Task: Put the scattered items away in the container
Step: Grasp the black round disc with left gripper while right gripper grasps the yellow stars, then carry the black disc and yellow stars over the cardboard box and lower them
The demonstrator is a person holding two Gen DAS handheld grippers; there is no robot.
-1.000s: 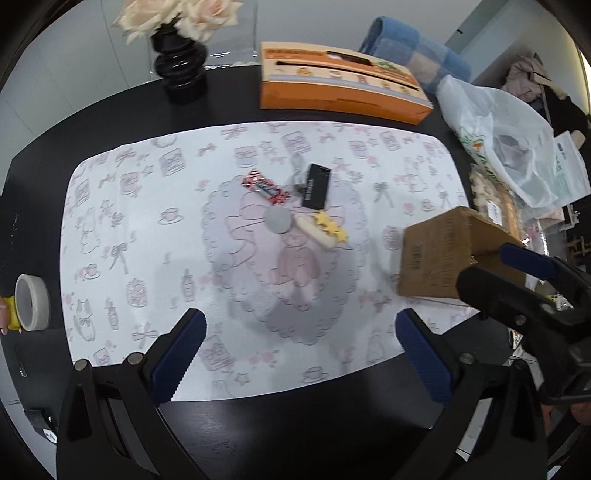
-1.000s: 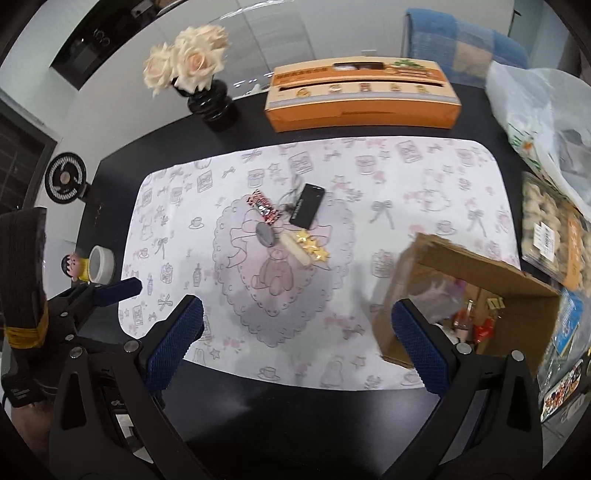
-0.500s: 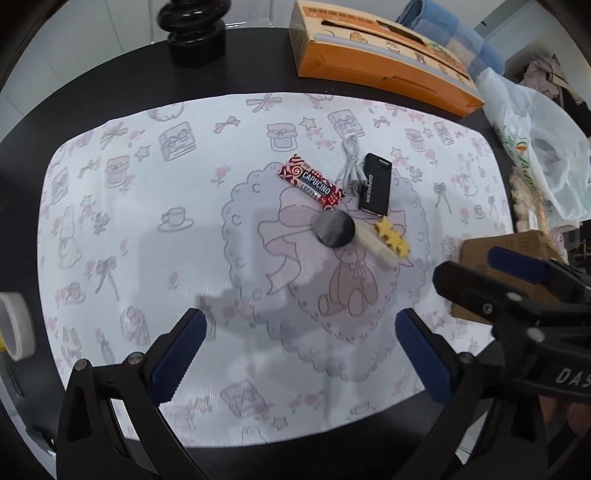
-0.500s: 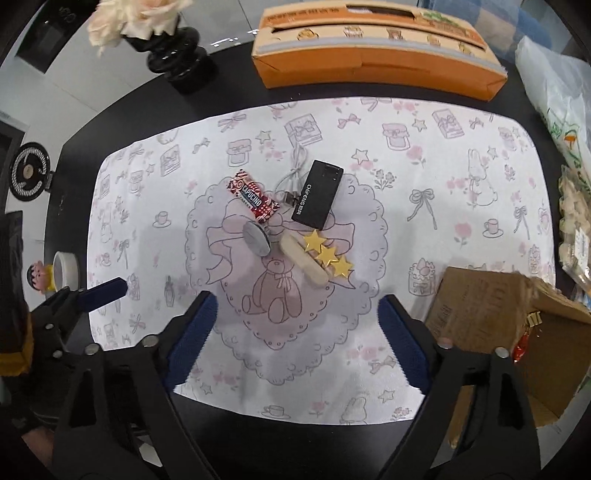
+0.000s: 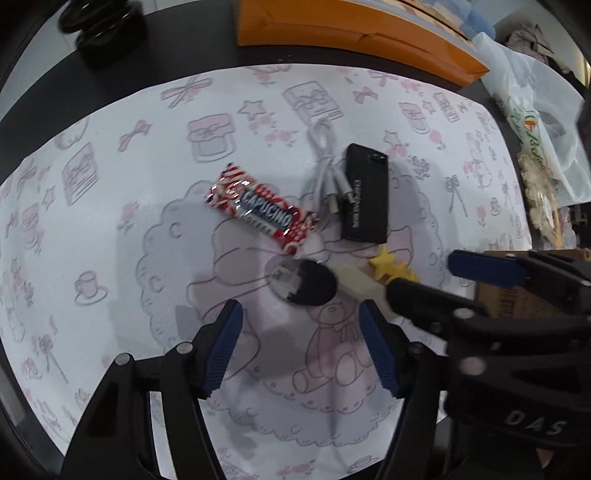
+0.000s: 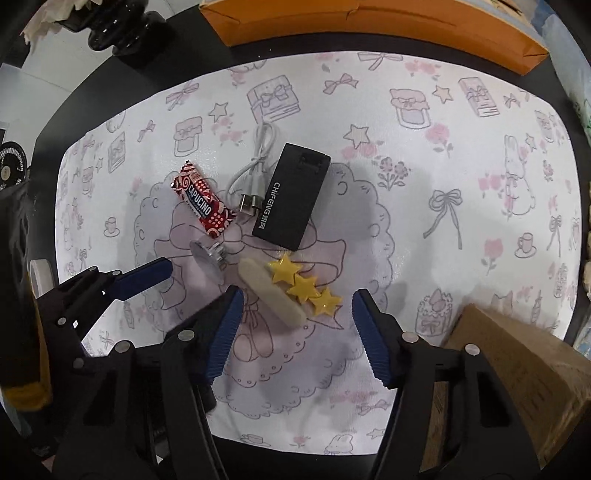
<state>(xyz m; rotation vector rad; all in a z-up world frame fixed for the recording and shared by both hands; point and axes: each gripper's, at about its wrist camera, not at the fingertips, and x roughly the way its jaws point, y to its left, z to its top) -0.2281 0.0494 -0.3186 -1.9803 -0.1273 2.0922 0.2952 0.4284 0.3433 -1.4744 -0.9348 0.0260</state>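
On the patterned mat lie a red Capucino candy bar (image 5: 260,212), a white USB cable (image 5: 327,166), a black box (image 5: 365,197), a round dark disc (image 5: 304,282), a cream bar (image 5: 356,282) and yellow stars (image 5: 391,267). My left gripper (image 5: 301,347) hangs open just short of the disc (image 6: 207,258). My right gripper (image 6: 298,330) is open, its fingers either side of the cream bar (image 6: 271,293) and stars (image 6: 303,286). The cardboard box (image 6: 517,369) stands at the right. Nothing is held.
An orange carton (image 5: 351,33) and a black vase (image 5: 103,29) stand at the back of the dark table. A plastic bag (image 5: 535,129) lies far right. A tape roll (image 6: 38,273) sits off the mat's left edge.
Both grippers have come down and forward over the cluster of items. Their jaws stand narrower than before. The items have not moved.
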